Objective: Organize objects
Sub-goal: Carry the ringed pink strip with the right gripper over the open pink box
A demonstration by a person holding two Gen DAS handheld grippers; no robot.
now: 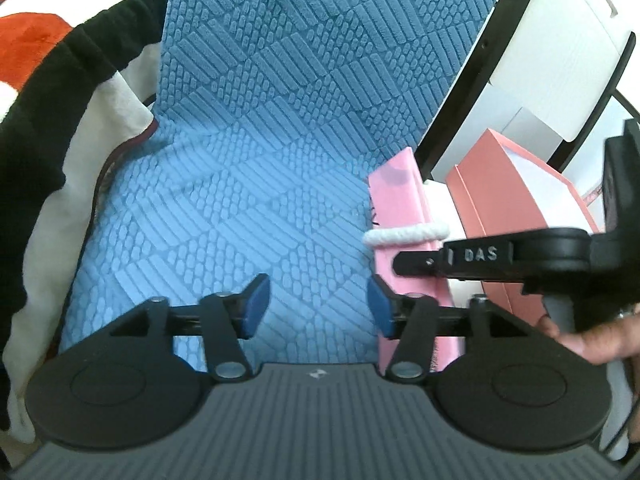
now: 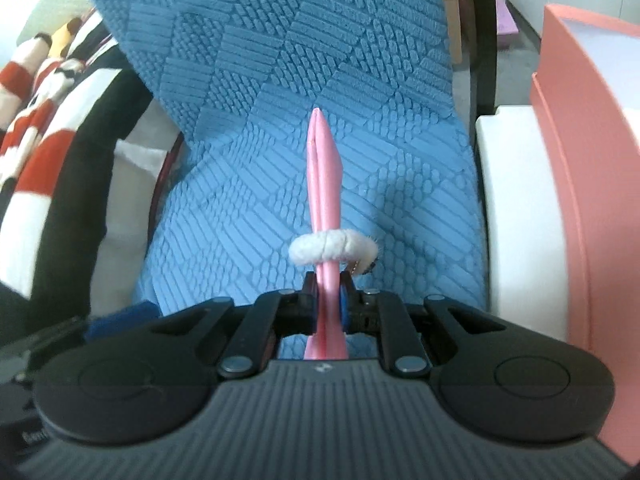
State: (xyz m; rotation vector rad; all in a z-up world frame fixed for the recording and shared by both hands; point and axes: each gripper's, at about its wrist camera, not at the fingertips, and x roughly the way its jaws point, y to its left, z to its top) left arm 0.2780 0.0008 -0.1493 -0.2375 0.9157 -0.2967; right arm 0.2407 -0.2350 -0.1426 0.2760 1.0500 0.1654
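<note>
Pink flat folder [image 2: 325, 216], ringed by a fluffy white band [image 2: 334, 248], is being pinched edge-on by the right gripper [image 2: 329, 308] above the blue textured mat [image 2: 248, 184]. The left gripper [image 1: 318, 306] is being held spread wide over that mat, gripping nothing. A salmon-pink cardboard box [image 1: 516, 196] is being seen just beyond the folder, at the right.

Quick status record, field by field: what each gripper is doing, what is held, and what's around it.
left gripper: open, holding nothing, over the blue textured mat
right gripper: shut on pink folded item
held item: thin, seen edge-on, white fuzzy ring looped around it
to the right: white block, salmon box
to the left: striped blanket
</note>
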